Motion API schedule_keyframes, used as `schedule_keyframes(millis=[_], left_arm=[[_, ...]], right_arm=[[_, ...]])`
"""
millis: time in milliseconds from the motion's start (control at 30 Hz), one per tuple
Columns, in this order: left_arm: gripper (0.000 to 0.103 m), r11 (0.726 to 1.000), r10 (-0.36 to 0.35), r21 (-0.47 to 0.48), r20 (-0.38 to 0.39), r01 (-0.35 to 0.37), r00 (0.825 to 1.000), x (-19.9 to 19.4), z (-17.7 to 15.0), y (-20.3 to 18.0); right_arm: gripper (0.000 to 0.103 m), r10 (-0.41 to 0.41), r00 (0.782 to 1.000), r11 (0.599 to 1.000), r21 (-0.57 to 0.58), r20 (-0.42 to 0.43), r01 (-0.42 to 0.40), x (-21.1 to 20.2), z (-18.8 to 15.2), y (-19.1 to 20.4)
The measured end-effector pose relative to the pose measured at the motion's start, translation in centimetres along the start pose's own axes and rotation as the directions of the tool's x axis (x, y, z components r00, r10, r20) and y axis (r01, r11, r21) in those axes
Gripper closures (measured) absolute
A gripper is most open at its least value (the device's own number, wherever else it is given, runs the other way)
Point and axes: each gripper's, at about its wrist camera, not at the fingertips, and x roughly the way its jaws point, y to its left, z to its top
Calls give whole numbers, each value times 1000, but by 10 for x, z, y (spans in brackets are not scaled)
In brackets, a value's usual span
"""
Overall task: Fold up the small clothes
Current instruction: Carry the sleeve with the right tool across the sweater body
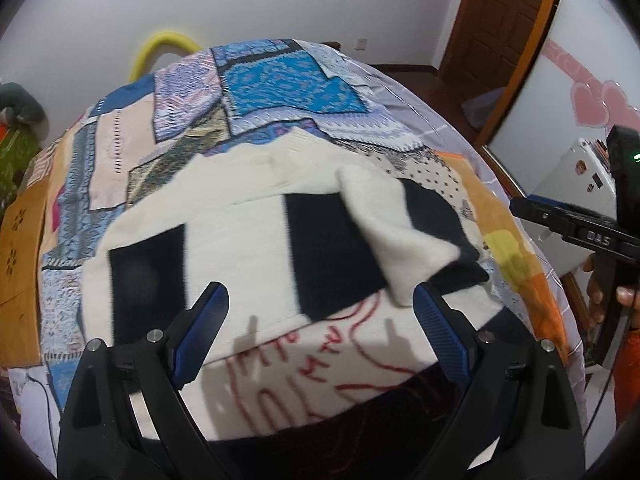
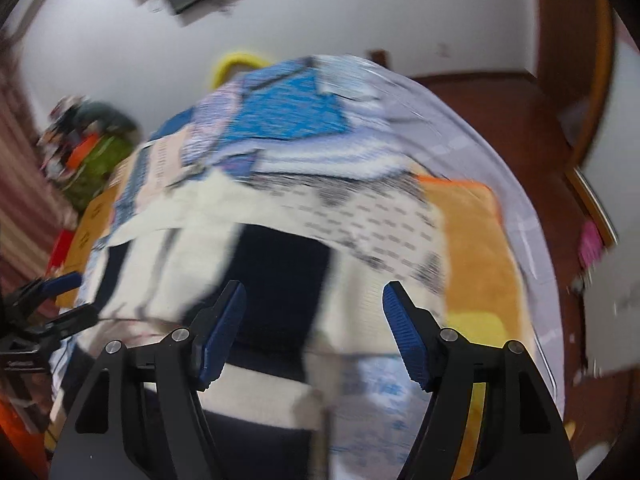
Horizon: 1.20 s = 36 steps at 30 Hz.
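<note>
A small white garment (image 1: 248,240) with black patches and red stitched writing lies on the patchwork bedspread (image 1: 280,92). Its right sleeve (image 1: 400,232) is folded inward across the body. My left gripper (image 1: 320,320) is open and empty, hovering above the garment's near part. My right gripper (image 2: 314,320) is open and empty above the garment's right side (image 2: 280,272); that view is motion-blurred. The right gripper also shows at the right edge of the left wrist view (image 1: 576,232), and the left gripper at the left edge of the right wrist view (image 2: 48,304).
The bed's right edge drops to a dark wooden floor (image 2: 500,120). A wooden door (image 1: 500,20) and a mirrored wardrobe (image 1: 580,80) stand at the right. A yellow tube (image 1: 160,46) rises behind the bed. A wooden side table (image 1: 20,240) sits at the left.
</note>
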Motion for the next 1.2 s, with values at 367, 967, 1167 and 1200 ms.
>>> schedule_keyframes(millis=[367,967,1167,1200], left_arm=[[9,1000,18,25,-39,-17,999,16,4,-18],[9,999,27,24,-49,-26,998,21,2,-20],[9,999,28,18,-37,-28,999,14,-2,-16],[9,999,30,18,-33,-30,999,12,-3,-15]], right_arm=[[36,-56,989,977,195,-137,83,55,-33,-83],[81,51,974,968,251,-221,7,94,-50,-84],[95,24,977,980,199,-214,20,88,-48,-72],[95,24,978,981,194,-207,17,84,-47,-70]])
